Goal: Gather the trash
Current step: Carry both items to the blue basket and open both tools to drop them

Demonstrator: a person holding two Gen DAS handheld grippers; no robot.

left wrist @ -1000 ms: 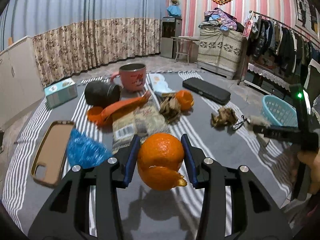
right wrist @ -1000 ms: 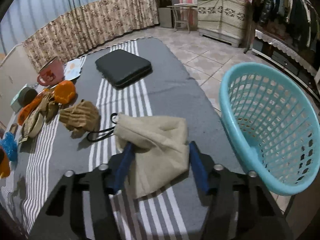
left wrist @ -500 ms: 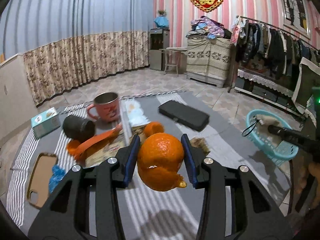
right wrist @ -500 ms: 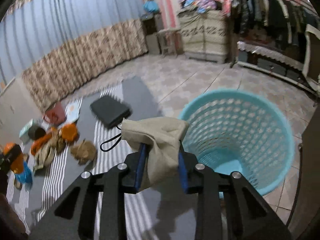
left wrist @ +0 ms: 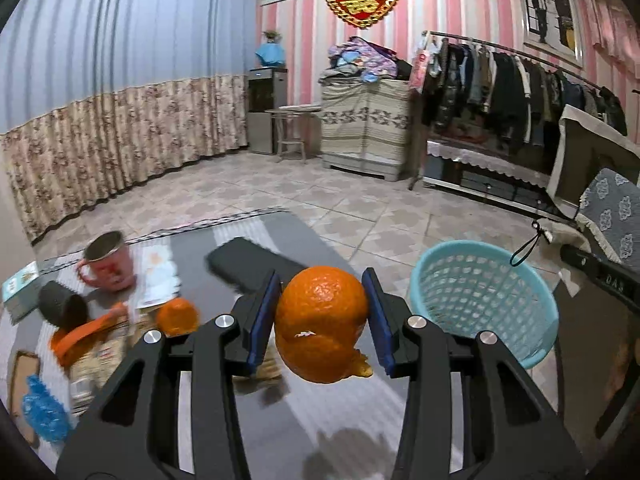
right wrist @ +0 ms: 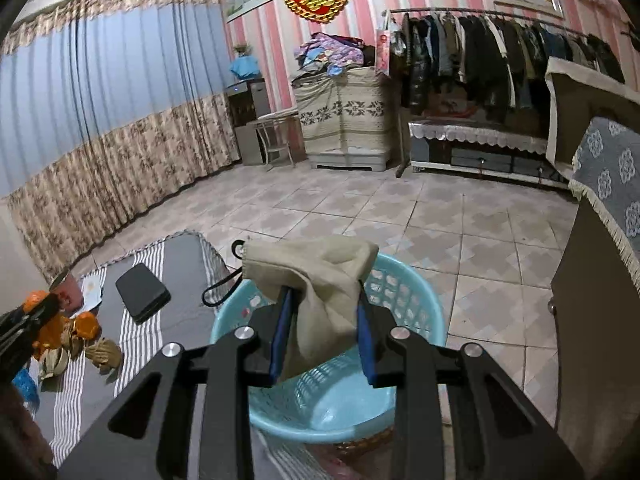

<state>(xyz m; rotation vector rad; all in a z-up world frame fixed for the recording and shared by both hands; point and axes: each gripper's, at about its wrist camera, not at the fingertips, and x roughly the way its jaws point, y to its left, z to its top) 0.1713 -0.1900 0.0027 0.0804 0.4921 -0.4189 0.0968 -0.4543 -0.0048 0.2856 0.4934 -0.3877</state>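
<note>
Up close on the left side, the left gripper (left wrist: pixel 322 322) is pinching an orange (left wrist: pixel 322 328) between its blue pads, a torn flap of peel hanging from the fruit's lower edge, the whole lot lifted clear of the grey striped mat (left wrist: pixel 280 420). The landmark here is the pale blue basket (left wrist: pixel 484 300): the orange is held just to the left of it, not over the rim.

Over to the right gripper (right wrist: pixel 323 326), and it is clamped on a beige cloth pouch (right wrist: pixel 316 280) directly above the basket (right wrist: pixel 320 412), the pouch draping between the pads with its black cord loop (right wrist: pixel 220 286) dangling toward the basket's left rim.

Further out, left of the basket, the mat carries the rest of the clutter: a second orange (left wrist: pixel 178 317), an orange plastic piece (left wrist: pixel 86 330), a crumpled blue bag (left wrist: pixel 42 408), a dark cylinder (left wrist: pixel 62 306) lying on its side, and a pink mug (left wrist: pixel 108 262) beyond it. A flat black case (left wrist: pixel 252 266) lies on the mat, left of the basket and behind the held orange. Some brownish scraps (right wrist: pixel 102 354) sit on the mat too, well left of the basket.

Beyond the basket, tiled floor (right wrist: pixel 400 208) runs to a clothes rack (right wrist: pixel 500 44) and a floral curtain (right wrist: pixel 120 164).
</note>
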